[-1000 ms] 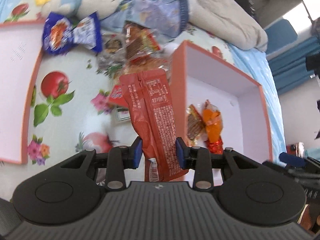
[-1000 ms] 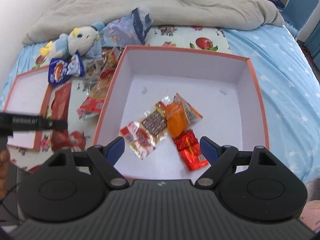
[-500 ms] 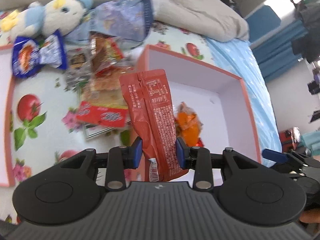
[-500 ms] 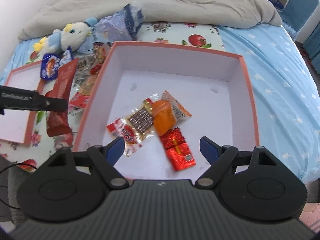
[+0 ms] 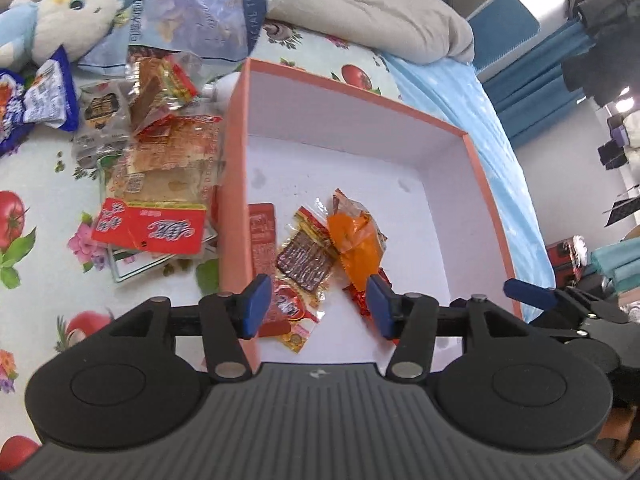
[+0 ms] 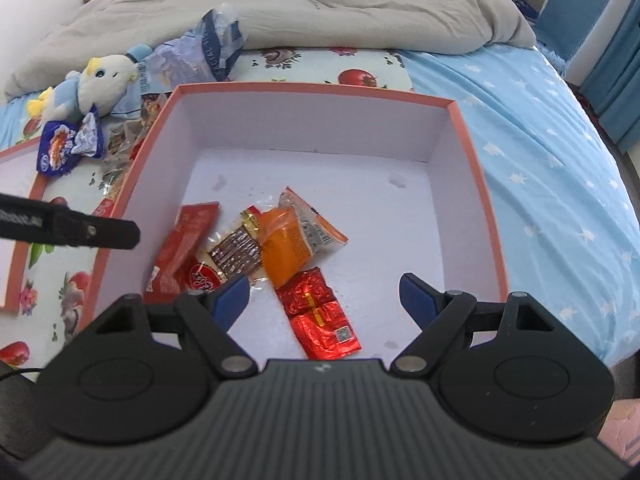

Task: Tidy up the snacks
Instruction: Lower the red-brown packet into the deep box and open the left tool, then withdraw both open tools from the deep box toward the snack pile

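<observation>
Inside the orange-walled box [image 6: 132, 184], against its left wall, lies the long red snack packet [image 6: 180, 250], flat on the white floor and overlapping a small red-and-white wrapper [image 6: 202, 278]. Beside it, toward the box's middle, sit a clear-wrapped brown snack [image 6: 236, 254], an orange sachet [image 6: 286, 250] and a shiny red foil packet [image 6: 320, 320] nearest the front wall. The left gripper [image 5: 316, 304] hangs above the box's front-left corner, its jaws opening with nothing pressed between the pads; the packets merely show below the gap. The right gripper [image 6: 324, 294] hovers over the front of the box with its jaws spread wide and empty. Outside the left wall, on the fruit-print sheet of the bed [image 5: 36, 184], the unsorted pile remains: a red-labelled flat pack [image 5: 152, 228], clear-wrapped crackers [image 5: 168, 160], a blue-and-white packet [image 5: 44, 100], a pale blue tissue bag [image 5: 192, 32] and a plush bird [image 5: 72, 12]. A grey duvet [image 6: 320, 12] lies along the bed's far edge.

The step in hand appears to be the release of the red packet into the box. The next move likely calls for carrying a gripper back over the left wall to the pile and closing on a single pack.
</observation>
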{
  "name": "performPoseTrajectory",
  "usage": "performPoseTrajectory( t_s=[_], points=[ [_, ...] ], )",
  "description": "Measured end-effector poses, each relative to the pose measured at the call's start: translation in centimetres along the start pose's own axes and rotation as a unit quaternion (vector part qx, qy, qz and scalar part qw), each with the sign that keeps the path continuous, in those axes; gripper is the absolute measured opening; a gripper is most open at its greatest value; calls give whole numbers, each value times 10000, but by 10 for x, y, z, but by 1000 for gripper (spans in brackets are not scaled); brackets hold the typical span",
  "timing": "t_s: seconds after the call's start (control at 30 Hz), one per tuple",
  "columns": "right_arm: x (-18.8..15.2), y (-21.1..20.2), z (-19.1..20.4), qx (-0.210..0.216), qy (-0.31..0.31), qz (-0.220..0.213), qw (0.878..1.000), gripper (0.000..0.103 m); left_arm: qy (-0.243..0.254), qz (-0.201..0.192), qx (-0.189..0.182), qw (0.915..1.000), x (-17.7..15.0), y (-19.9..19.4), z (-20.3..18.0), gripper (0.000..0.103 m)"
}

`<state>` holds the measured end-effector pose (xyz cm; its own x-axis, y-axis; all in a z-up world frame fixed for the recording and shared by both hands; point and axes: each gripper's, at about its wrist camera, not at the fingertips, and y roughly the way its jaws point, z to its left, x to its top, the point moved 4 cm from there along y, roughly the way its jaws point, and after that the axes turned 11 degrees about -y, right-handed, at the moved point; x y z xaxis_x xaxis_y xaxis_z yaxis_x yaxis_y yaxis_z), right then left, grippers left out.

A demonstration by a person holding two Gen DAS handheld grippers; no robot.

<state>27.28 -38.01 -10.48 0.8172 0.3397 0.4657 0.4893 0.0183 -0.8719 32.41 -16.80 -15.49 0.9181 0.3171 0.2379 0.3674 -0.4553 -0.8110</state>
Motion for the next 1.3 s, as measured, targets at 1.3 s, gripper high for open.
performPoseTrajectory(
  t_s=[1.3],
  points=[
    [-47, -65, 198, 640, -977, -2385, 9641, 82, -259, -1707, -337, 9844, -78, -132, 167, 60]
  ],
)
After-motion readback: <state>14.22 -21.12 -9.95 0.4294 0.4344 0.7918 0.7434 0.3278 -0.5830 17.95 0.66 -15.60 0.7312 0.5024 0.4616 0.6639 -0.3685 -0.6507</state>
